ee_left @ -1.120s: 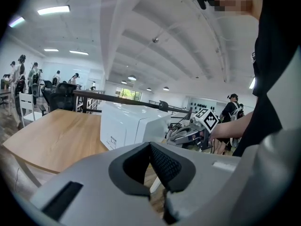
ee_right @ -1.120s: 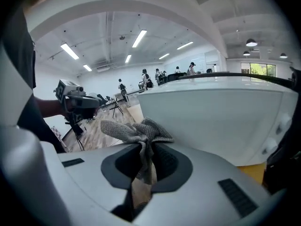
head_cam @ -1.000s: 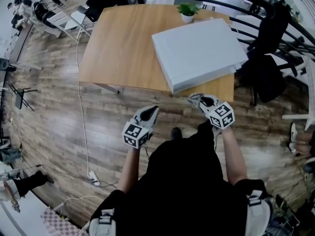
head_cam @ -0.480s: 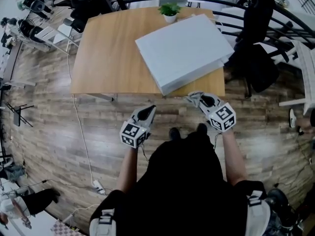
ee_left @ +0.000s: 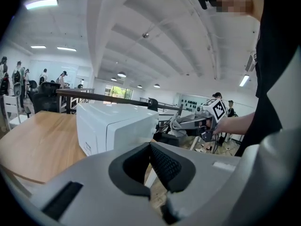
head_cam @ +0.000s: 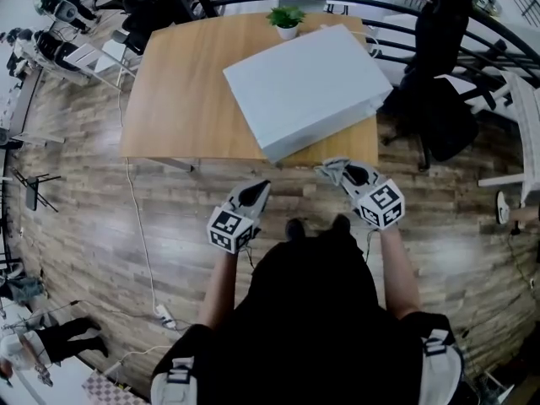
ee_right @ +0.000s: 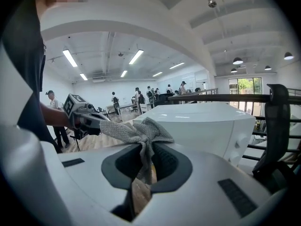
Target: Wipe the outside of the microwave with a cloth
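The white microwave (head_cam: 308, 83) stands on the right part of a wooden table (head_cam: 186, 83); it also shows in the left gripper view (ee_left: 113, 126) and the right gripper view (ee_right: 207, 121). A grey woven cloth (ee_right: 141, 131) hangs pinched in my right gripper (ee_right: 145, 161), which is shut on it. In the head view that gripper (head_cam: 335, 170) hovers just off the table's near edge, below the microwave's front corner. My left gripper (head_cam: 256, 192) is lower left of the microwave, over the floor, shut and empty (ee_left: 151, 166). Neither gripper touches the microwave.
A small potted plant (head_cam: 287, 19) sits at the table's far edge behind the microwave. A black curved railing (head_cam: 405, 11) and a black chair (head_cam: 439, 116) are to the right. A cable (head_cam: 139, 234) runs across the wooden floor on the left. People stand far off.
The table and microwave have shifted left and nearer in the head view as the person stepped closer. Both grippers keep the same pose, with the cloth still held.
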Demonstrator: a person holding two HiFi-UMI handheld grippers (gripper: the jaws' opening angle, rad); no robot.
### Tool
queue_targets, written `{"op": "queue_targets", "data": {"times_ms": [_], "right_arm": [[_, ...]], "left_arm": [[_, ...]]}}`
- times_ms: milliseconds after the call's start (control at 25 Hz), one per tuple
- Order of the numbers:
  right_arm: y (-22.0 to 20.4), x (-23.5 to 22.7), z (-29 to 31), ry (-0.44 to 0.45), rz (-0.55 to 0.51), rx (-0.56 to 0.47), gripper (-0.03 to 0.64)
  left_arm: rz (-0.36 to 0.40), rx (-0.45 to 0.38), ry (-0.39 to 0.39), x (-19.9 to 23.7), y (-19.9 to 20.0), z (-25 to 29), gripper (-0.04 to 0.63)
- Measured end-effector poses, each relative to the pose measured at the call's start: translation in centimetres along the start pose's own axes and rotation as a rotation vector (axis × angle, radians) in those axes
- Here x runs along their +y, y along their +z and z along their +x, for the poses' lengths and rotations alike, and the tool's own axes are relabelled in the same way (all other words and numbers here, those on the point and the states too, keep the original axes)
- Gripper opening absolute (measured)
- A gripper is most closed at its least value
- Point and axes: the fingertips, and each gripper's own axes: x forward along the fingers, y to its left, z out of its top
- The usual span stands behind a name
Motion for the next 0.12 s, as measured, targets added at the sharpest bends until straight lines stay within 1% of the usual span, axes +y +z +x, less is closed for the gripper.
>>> {"op": "queue_targets", "data": {"times_ms": [120], "right_arm": [[-0.8, -0.2, -0.9, 0.018, -0.029, 0.015, 0.037]], "left_arm": [[-0.016, 0.0, 0.006, -1.5, 0.0, 1.0, 0.0]]}}
